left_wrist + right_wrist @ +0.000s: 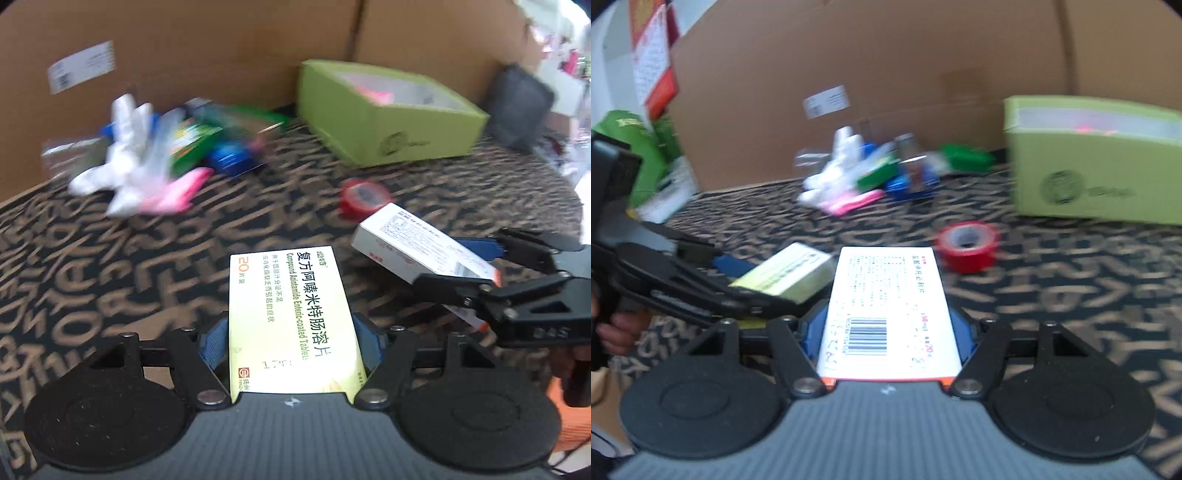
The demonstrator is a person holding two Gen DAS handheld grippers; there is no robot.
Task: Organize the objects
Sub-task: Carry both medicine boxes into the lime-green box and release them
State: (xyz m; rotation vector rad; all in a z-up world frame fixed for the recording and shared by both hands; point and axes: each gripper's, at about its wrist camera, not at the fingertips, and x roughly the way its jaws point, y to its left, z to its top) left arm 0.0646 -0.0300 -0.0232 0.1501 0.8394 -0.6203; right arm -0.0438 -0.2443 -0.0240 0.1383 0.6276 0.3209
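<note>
Left wrist view: patterned dark tablecloth [184, 258] backed by cardboard wall [203, 48].

Even indoor light, moderately bright. Glare on yellow medicine box [291, 321] near end, 6 o'clock; white medicine box [886, 314] overexposed. Motion blur smears item pile [162, 155] at 10 o'clock, red tape roll [967, 245], patterned cloth [1071, 280]. Fisheye bending, dark corners at edges.

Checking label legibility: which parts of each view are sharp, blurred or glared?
Left wrist view: yellow medicine box sharp, its near end glared; clutter pile motion-blurred. Right wrist view: white medicine box readable barcode, text soft; red tape roll smeared.
</note>
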